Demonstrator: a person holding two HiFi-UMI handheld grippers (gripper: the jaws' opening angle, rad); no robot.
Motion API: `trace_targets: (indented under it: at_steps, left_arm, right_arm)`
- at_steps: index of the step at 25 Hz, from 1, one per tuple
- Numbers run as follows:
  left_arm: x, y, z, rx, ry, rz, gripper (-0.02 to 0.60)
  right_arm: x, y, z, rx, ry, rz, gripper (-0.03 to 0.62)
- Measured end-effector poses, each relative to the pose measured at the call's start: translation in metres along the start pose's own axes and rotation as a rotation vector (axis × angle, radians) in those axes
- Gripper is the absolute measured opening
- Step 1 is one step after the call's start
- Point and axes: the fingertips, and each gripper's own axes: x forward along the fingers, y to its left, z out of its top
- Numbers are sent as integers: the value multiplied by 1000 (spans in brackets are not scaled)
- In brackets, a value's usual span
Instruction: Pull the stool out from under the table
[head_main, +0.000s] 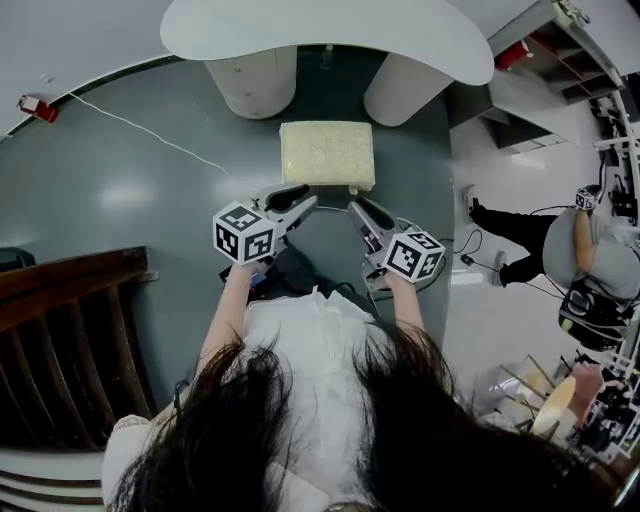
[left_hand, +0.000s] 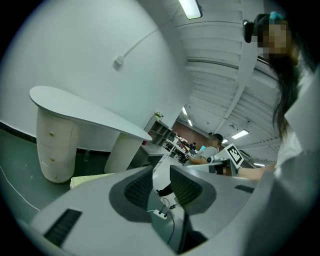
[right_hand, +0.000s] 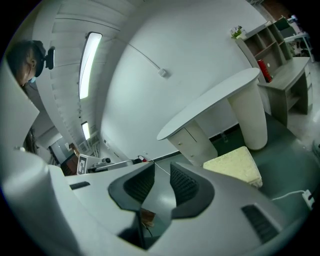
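The jaws of the left gripper (left_hand: 161, 172) stood a narrow gap apart with nothing between them; only floor and a white power strip (left_hand: 160, 214) showed through the gap. The jaws of the right gripper (right_hand: 162, 172) were likewise slightly parted and empty. In the head view both grippers pointed at the near edge of the pale yellow square cushioned stool (head_main: 327, 155), the left by its near-left part and the right by its near-right corner; whether either touched it could not be told. The stool stood on the dark grey-green floor (head_main: 120, 190) toward the floor's far edge, just in front of the white curved-top table (head_main: 320, 30), before the gap between its two rounded pedestals and clear of the tabletop. A thin white cable (head_main: 140, 130) crossed the floor's far-left part.
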Motion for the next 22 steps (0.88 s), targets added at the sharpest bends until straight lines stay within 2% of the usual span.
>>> trace_targets:
  at_steps: [5,11,16,22]
  left_arm:
    - [2,-45,-23,0,7,37,117]
    - [-13,-90,-54,-6,-28,96,117]
    - [-25,-117,-78,-3,-48,124,117]
    - [-36,-144,-96,19,-45,137,117]
  right_arm:
    - [-38,2,-7,-35,-4,36,107]
    - [-74,18,-32,-74,-2,104,107]
    - [-101,35,-57,-99,7,138,107]
    - [-124,50,-78,-138,17,158,75]
